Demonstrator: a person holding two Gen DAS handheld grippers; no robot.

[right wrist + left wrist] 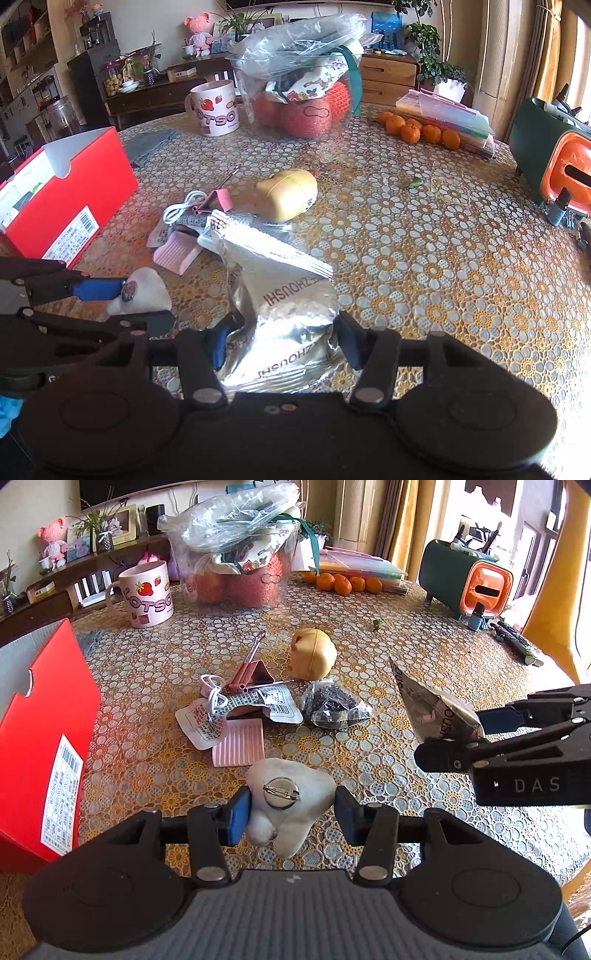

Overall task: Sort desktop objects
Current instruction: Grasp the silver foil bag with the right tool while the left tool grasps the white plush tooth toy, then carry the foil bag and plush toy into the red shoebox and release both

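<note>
Black bead bag (334, 705), left view only

On the table (406, 635), a box (40, 738) stands at the left edge. A mug (147, 592) sits at the back, with a tub (236, 572) of bags to its right and oranges (343, 583) further right. In the middle lie a cable (212, 694), packets (277, 705) and a toy head (314, 653) behind them. A tooth-shaped cushion (291, 801) is nearest, between the left fingers (238, 814); a foil pouch (280, 314) is to its right.

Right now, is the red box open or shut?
Open. The red box has its lid lifted, and things show inside.
</note>
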